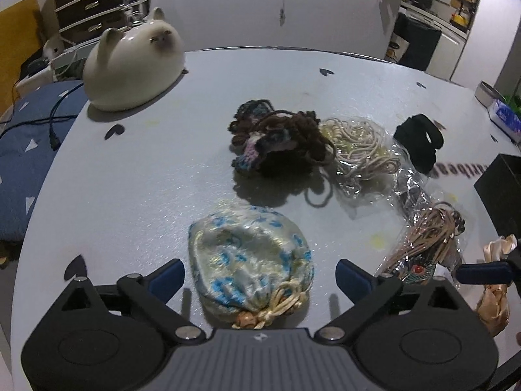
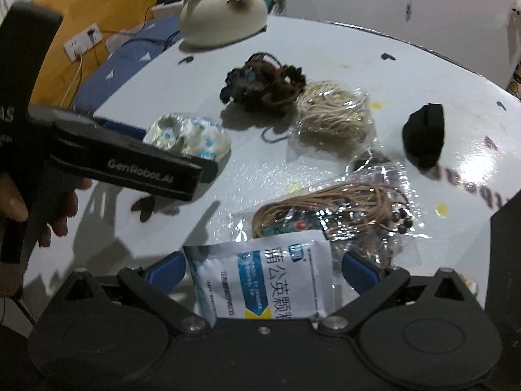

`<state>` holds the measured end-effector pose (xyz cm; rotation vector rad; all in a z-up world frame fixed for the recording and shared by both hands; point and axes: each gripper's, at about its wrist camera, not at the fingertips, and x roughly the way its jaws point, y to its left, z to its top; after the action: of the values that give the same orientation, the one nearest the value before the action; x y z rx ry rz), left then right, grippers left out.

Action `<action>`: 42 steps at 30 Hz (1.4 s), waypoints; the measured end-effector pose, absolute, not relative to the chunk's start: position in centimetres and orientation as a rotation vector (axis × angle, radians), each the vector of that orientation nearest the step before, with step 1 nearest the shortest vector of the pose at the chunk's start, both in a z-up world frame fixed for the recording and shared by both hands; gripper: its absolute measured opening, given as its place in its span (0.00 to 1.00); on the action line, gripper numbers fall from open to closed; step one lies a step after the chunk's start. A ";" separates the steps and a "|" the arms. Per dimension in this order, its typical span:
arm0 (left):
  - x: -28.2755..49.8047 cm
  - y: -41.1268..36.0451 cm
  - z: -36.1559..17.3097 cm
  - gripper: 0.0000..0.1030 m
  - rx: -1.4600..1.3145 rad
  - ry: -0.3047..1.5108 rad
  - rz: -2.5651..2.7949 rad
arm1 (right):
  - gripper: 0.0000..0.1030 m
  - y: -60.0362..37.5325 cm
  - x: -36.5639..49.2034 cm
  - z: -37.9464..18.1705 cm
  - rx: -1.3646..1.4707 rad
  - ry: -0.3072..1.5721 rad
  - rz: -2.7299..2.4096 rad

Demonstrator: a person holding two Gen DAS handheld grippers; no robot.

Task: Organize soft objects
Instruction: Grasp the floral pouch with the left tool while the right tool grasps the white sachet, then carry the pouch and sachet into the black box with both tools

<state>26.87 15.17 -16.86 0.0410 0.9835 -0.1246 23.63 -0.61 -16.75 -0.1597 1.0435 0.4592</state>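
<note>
Bare table [image 1: 136,195] lies open left of the pouch [image 1: 250,260]; crochet bundle [image 1: 280,137] and cord packets [image 1: 358,150] crowd the right.

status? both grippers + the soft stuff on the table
Left gripper open, straddling satin pouch, pads clear. Right gripper open around white sachet, no visible squeeze. Bagged cord bundle lies just beyond sachet.

Two pouches [image 1: 250,260], two bagged cords [image 1: 358,143], one sachet [image 2: 260,280].
</note>
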 end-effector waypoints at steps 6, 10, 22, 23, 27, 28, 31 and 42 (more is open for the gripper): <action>27.5 13.7 -17.0 0.93 0.118 0.983 -0.142 | 1.00 0.4 23.8 -17.9 -0.222 1.065 0.462; 27.8 13.7 -17.5 0.82 0.138 1.016 -0.123 | 0.94 1.0 23.6 -18.6 -0.281 1.102 0.459; 27.1 15.7 -17.0 0.65 -0.003 1.025 -0.107 | 0.70 -0.3 22.7 -17.1 -0.225 1.071 0.458; 26.8 15.8 -16.9 0.65 -0.015 1.022 -0.103 | 0.70 -0.5 22.6 -17.0 -0.219 1.070 0.457; 25.4 16.5 -15.8 0.65 -0.062 1.000 -0.081 | 0.69 -1.0 22.0 -16.2 -0.197 1.054 0.453; 25.1 16.6 -15.5 0.65 -0.070 0.996 -0.076 | 0.69 -1.2 21.8 -15.8 -0.192 1.042 0.452; 23.8 16.9 -14.5 0.65 -0.088 0.975 -0.065 | 0.69 -1.8 21.2 -14.6 -0.173 0.999 0.447; 20.0 15.1 -9.7 0.65 -0.159 0.862 -0.017 | 0.69 -6.0 19.7 -9.8 -0.108 0.832 0.408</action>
<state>19.99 15.10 -9.75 -0.1590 0.8618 -0.0165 19.67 -6.04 -9.83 -0.1078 0.8317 0.4078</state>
